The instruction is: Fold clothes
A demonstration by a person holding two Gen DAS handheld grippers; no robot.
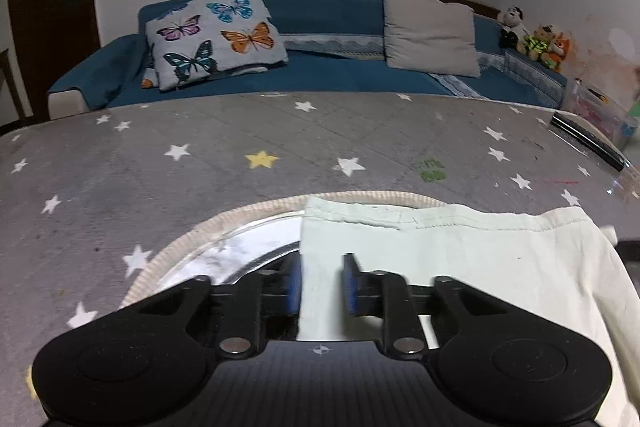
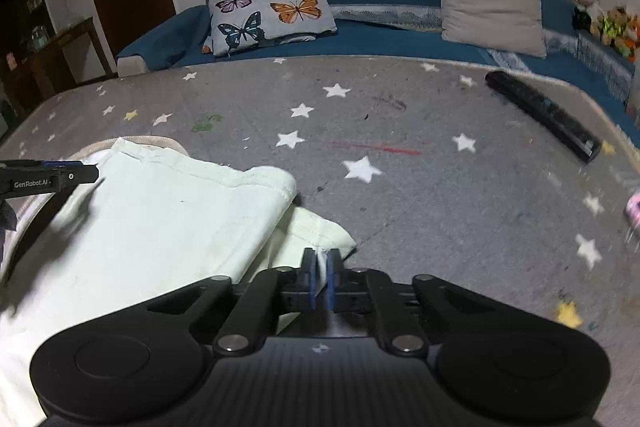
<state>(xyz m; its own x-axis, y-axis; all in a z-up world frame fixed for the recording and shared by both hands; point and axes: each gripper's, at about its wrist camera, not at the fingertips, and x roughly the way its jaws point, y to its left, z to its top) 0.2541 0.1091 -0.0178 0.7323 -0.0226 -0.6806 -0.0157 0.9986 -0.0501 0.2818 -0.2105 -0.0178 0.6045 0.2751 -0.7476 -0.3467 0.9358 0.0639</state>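
Note:
A pale mint garment (image 1: pixel 460 267) lies folded on the grey star-printed table cover (image 1: pixel 240 147). Part of it rests on a round shiny object with a beige ribbed rim (image 1: pixel 240 211). My left gripper (image 1: pixel 323 281) is at the garment's left edge, and flat cloth shows in the gap between its blue pads. In the right wrist view the garment (image 2: pixel 160 227) fills the lower left, with the left gripper (image 2: pixel 80 174) at its far-left corner. My right gripper (image 2: pixel 321 269) is shut on the garment's lower layer near its right corner, with a sliver of cloth between the pads.
A black remote control (image 2: pixel 544 115) lies at the table's far right. Behind the table stands a blue sofa (image 1: pixel 340 67) with a butterfly pillow (image 1: pixel 216 35), a beige pillow (image 1: pixel 430 33) and plush toys (image 1: pixel 536 39). A pink item (image 2: pixel 634 207) sits at the right edge.

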